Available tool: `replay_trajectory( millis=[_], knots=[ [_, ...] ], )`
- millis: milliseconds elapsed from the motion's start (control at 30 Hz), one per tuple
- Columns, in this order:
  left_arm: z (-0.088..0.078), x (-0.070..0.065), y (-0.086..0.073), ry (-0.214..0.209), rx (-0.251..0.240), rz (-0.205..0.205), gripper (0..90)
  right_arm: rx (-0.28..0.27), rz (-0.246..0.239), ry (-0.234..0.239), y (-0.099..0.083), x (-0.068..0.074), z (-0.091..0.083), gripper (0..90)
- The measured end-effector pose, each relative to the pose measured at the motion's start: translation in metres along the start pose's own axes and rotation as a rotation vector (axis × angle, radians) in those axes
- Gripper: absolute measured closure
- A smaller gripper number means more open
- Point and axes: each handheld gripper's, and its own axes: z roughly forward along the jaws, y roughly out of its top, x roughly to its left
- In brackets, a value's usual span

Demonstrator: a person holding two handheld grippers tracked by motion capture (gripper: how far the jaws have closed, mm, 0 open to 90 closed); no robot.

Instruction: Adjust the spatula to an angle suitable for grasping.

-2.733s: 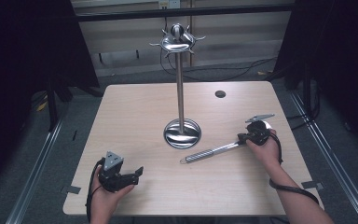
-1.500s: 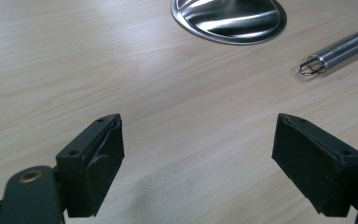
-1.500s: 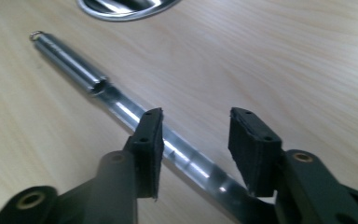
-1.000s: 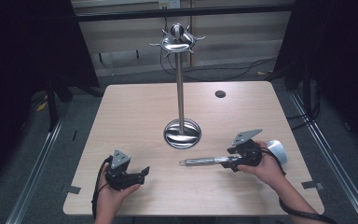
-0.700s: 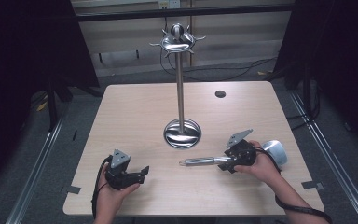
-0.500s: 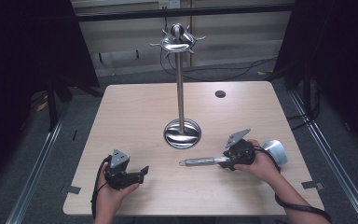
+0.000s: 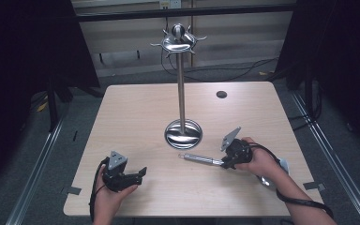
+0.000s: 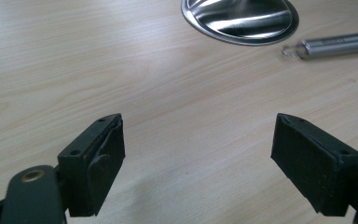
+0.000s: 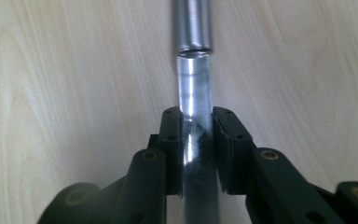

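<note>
Right gripper [image 9: 196, 154] pinching long polished-steel ladle handle [image 9: 193, 88] beside round steel stand base [image 7: 183, 133] — jaws just closing; rigid, slippery, bowl-heavy — regrip nearer bowl.

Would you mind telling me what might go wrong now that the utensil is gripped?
The right hand-held gripper, whose jaws have just been closing, pinches the smooth metal utensil handle partway along, so it may slip or swing. Its free end lies near the rack's base and could knock it.
</note>
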Motion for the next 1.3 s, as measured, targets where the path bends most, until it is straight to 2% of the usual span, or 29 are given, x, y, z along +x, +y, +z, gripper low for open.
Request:
replay_trajectory(
  millis=[67,200,233,367,567,700,733,767,867,967,1100,1167,1200,1300],
  knots=[
    [-0.002,0.001,-0.001,0.006,-0.001,-0.007,17.3,0.017,0.009,0.003,0.003,0.001,0.000,75.3],
    [-0.004,0.002,-0.003,0.014,0.002,-0.010,17.4,0.018,-0.012,0.011,0.004,0.001,0.001,75.6],
    [-0.005,0.003,-0.004,0.015,0.002,-0.018,17.5,0.034,0.002,0.011,0.005,0.002,0.000,75.7],
    [-0.007,0.003,-0.006,0.024,0.000,-0.023,17.7,0.067,-0.019,-0.018,0.010,0.006,0.001,75.9],
    [-0.007,0.004,-0.008,0.027,0.006,-0.029,17.8,0.058,-0.012,-0.015,0.009,0.004,-0.001,76.0],
    [-0.008,0.005,-0.008,0.026,-0.004,-0.043,17.9,-0.003,0.001,-0.004,0.009,0.005,-0.011,76.1],
    [-0.008,0.006,-0.007,0.025,0.001,-0.037,17.9,-0.036,0.005,-0.022,0.009,0.005,-0.015,76.1],
    [-0.008,0.005,-0.007,0.026,-0.001,-0.041,17.9,-0.052,0.017,-0.020,0.008,0.005,-0.018,76.1],
    [-0.007,0.004,-0.006,0.011,-0.003,-0.041,17.9,-0.067,0.050,-0.016,0.004,0.006,-0.025,76.1],
    [-0.007,0.004,-0.006,0.015,-0.005,-0.048,17.9,-0.100,0.051,-0.026,0.000,0.008,-0.031,76.1],
    [-0.003,0.004,-0.007,0.008,0.007,-0.049,17.9,-0.178,0.085,-0.040,-0.006,0.006,-0.039,76.1],
    [-0.002,0.003,-0.007,0.006,0.007,-0.048,17.9,-0.221,0.082,-0.058,-0.009,0.003,-0.043,76.2],
    [-0.002,0.003,-0.007,0.003,0.008,-0.049,17.9,-0.225,0.087,-0.065,-0.010,0.004,-0.045,76.2],
    [-0.001,0.003,-0.007,0.001,0.007,-0.055,17.9,-0.277,0.095,-0.068,-0.010,0.004,-0.052,76.2]
  ],
)
